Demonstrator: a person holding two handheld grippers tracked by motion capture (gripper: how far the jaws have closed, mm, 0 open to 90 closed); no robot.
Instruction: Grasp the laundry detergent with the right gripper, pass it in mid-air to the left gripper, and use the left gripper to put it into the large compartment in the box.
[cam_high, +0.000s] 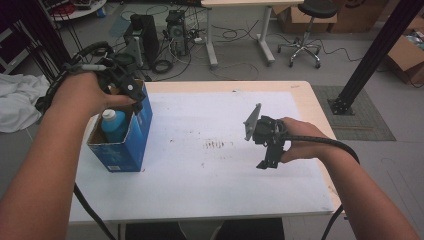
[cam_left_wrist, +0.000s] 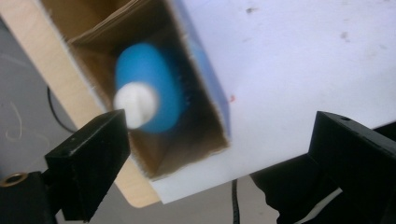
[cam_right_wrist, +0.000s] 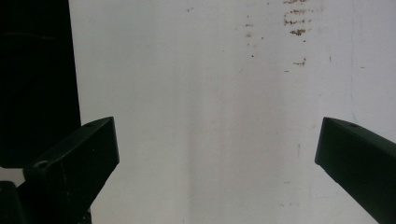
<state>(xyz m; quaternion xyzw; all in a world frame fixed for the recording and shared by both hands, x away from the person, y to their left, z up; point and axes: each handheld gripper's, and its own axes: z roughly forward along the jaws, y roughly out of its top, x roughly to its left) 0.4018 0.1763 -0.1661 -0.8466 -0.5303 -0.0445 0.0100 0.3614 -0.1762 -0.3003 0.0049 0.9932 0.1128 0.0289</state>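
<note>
At the left, the left gripper (cam_high: 131, 90) hangs over the open blue box (cam_high: 132, 145), jaws apart and empty. The blue bottle (cam_left_wrist: 149, 91) stands inside, released. A low retreat could catch the box rim and tip it. Farther right, the right gripper (cam_high: 267, 162) hovers above the white surface (cam_high: 210, 175), jaws spread, gripping nothing.

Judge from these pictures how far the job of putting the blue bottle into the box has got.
Done, it seems: the blue bottle with its white cap stands inside the open blue box. In hand: the left tool hangs over the box with its jaws apart and nothing between them. The right tool waits open over the bare white table. Left: probably only drawing the left hand away.
</note>
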